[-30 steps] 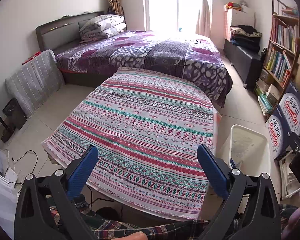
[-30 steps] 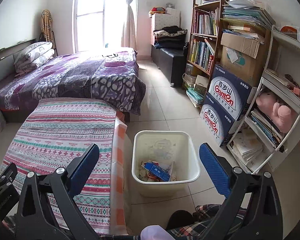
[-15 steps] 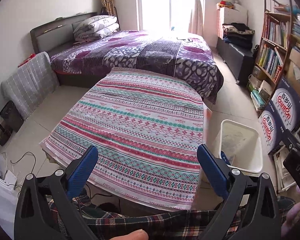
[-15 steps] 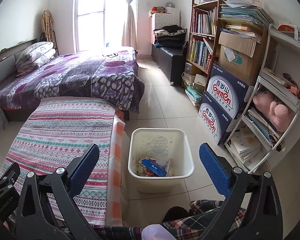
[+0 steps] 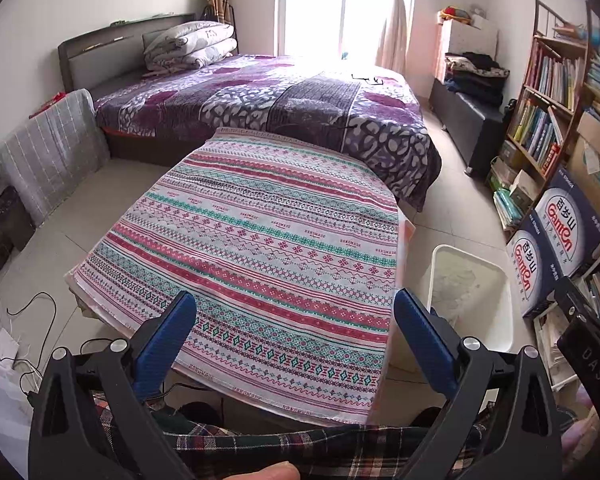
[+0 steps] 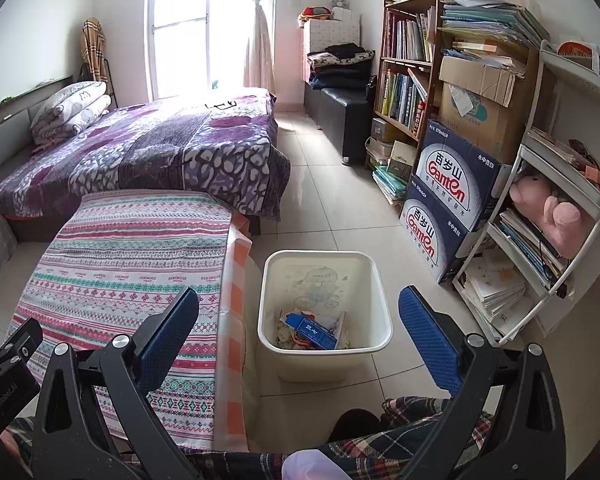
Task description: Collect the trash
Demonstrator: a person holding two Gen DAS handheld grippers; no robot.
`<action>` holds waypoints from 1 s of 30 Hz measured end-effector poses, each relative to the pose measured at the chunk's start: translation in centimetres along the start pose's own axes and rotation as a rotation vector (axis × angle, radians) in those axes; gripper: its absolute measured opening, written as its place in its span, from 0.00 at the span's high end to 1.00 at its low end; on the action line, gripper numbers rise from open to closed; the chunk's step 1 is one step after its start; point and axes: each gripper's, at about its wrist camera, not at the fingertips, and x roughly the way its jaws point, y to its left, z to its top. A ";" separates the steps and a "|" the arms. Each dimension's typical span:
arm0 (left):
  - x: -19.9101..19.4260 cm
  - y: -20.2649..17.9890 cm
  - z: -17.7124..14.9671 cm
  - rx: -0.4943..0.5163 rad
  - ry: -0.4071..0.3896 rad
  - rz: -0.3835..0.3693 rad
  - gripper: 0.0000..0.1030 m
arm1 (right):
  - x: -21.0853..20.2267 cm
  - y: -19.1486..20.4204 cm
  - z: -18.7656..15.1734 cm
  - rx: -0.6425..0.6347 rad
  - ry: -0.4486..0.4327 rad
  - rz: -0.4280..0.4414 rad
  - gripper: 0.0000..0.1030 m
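Sitting on the tiled floor just right of the table [image 6: 112, 264], at 12 o'clock from the right gripper [image 6: 298, 318]: a cream bin [image 6: 374, 300], square, open-topped, faint drawing on its inner wall. Inside, a heap of trash [image 6: 300, 330], topped by a blue carton [image 6: 310, 330]; the scraps beneath perhaps paper, too small to tell. Seen at 3 o'clock from the left gripper [image 5: 294, 320]. Both grippers spread wide, holding nothing. Compared with a second ago: left view swung slightly left, bin nearer the right view's centre; contents unchanged.
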 end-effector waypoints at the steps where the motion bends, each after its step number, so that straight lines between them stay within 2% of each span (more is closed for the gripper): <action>1: 0.0 0.0 0.0 -0.002 -0.002 -0.003 0.07 | 0.0 0.0 0.0 0.000 -0.001 0.001 0.07; 30: 0.9 0.1 0.0 0.003 0.011 0.005 0.07 | 0.3 -0.1 0.2 -0.015 0.010 0.009 0.07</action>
